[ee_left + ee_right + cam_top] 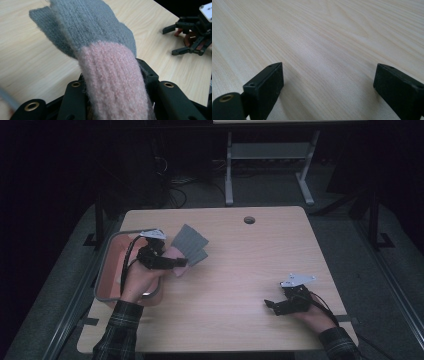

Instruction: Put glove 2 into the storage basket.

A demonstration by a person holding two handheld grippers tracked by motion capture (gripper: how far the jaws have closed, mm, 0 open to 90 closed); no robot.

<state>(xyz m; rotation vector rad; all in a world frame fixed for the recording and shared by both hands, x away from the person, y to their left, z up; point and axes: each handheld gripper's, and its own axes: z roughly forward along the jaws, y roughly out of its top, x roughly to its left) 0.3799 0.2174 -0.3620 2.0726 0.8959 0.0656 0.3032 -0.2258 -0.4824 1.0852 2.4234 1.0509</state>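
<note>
Your left gripper's (172, 262) fingers (75, 100) were clamped on the pink ribbed cuff of a knitted glove (100, 50), whose grey hand part fanned out beyond them toward 12 o'clock. The cuff hid the inner faces of those fingers, and the lower end of the glove was cut off at the frame edge. From the high view, the glove (190, 245) hung over the worktop (240, 270) at about 9 o'clock, just right of a grey-rimmed basket (107, 265) whose contents were too dim to make out. Your right gripper (272, 304) rested at about 4 o'clock, its fingers (265, 87) spread wide with only pale wood grain between them. The glove's yarn looked fuzzy and soft.
</note>
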